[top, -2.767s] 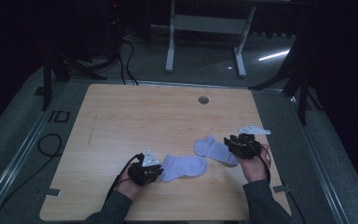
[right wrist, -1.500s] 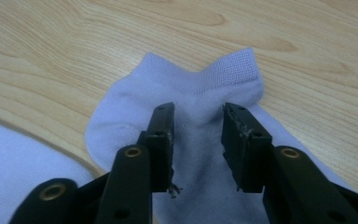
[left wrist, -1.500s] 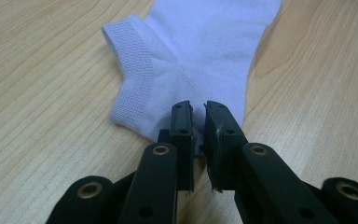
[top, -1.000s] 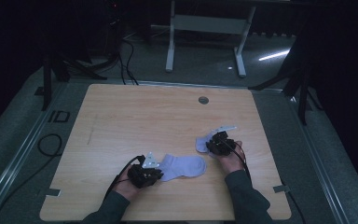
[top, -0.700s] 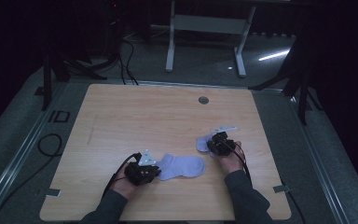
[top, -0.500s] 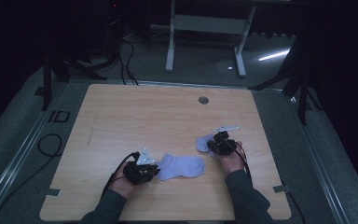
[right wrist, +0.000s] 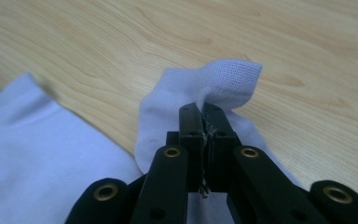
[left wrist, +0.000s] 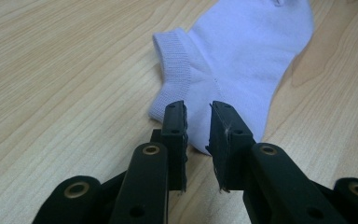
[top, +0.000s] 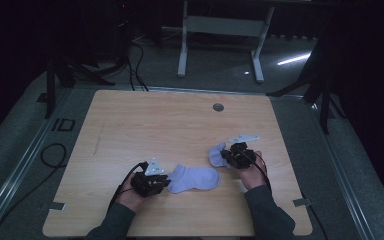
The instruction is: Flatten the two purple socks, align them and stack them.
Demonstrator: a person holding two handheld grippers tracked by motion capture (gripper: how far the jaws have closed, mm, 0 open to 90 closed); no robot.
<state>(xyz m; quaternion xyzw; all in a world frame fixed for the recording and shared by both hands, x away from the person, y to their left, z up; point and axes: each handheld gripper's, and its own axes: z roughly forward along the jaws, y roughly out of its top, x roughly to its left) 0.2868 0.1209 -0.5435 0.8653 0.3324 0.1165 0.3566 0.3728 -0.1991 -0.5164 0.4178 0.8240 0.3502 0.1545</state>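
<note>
Lavender socks: lifting one, freeing the other

Pinching the far pale-lavender cotton sock [right wrist: 200, 93] in our fully closed right gripper [right wrist: 204, 114], we are raising it gently. Our left gripper [left wrist: 198, 116], jaws just opening, is straddling the near lavender ankle sock [left wrist: 233, 60] on the light wooden table [top: 170, 120].

1. A wooden table [top: 145, 125] with a round grommet [top: 218, 107] near its far edge.
2. A white desk frame [top: 220, 30] stands on the grey floor [top: 20, 150].
3. Black cables [top: 135, 55] lie beyond the table.
</note>
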